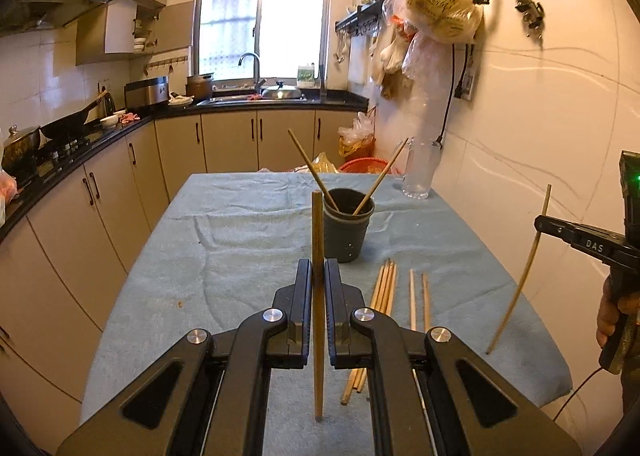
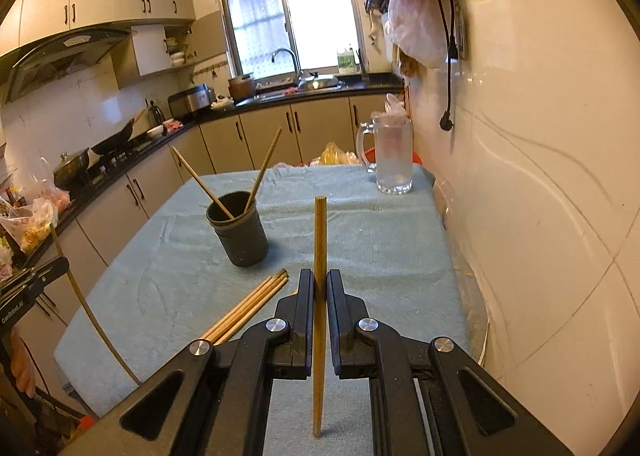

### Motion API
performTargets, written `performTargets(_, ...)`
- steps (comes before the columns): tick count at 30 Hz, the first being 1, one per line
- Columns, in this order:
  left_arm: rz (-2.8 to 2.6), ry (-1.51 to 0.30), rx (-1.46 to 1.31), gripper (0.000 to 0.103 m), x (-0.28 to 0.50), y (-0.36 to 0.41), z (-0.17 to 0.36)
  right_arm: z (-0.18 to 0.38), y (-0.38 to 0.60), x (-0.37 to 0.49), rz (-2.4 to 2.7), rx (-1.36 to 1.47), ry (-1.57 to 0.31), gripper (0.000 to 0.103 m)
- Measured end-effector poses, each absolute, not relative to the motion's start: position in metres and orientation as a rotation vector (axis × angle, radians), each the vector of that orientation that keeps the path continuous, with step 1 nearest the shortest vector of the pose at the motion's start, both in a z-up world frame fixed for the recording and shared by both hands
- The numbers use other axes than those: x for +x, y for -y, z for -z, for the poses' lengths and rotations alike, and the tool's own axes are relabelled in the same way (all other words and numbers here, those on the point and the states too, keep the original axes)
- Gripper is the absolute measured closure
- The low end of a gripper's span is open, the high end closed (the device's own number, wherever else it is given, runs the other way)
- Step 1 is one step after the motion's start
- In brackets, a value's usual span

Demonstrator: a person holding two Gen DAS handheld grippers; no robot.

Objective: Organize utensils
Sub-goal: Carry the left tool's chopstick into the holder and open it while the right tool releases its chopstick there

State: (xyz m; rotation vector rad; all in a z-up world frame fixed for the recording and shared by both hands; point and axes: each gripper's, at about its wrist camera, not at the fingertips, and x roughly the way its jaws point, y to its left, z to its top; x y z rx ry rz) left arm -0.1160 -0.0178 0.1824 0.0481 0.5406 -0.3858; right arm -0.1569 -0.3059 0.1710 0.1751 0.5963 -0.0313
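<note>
Tongs (image 1: 318, 276) (image 2: 320, 284) each clamp a chopstick (image 1: 317, 240) (image 2: 320, 240); cup (image 1: 347, 228), mug (image 1: 418, 168), loose chopsticks (image 1: 384, 288) ahead.

Both hand-held grippers (image 1: 318, 280) (image 2: 320, 288) clamped tight, angled down.

1. The middle of the upright wooden chopstick (image 1: 318, 240) in the left wrist view is covered where the black two-finger left gripper (image 1: 318, 276) clamps it.
2. The lower ends of the loose bundle of wooden chopsticks (image 1: 384, 288) on the blue towel pass behind that gripper's linkage.
3. The right gripper (image 1: 540, 225) is cut off by the frame edge, as is the hand (image 1: 612, 316) holding it.
4. Inside the dark round plastic cup (image 2: 240, 236), the lower ends of the two leaning chopsticks (image 2: 264, 168) are hidden.
5. Print on the hanging plastic bag (image 1: 444, 12) is too small to read.
</note>
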Motion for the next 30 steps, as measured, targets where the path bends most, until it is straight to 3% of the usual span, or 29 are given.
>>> performTargets(13,0.418,-0.511,0.003,0.097,-0.095,0.019,-0.214,-0.196,0.295,-0.133,0.004,0.181,-0.535,0.096)
performTargets(30,0.358,-0.391,-0.069,0.097,0.031,0.085,-0.295,-0.254,0.28,-0.011,-0.079,0.371,-0.317,0.096)
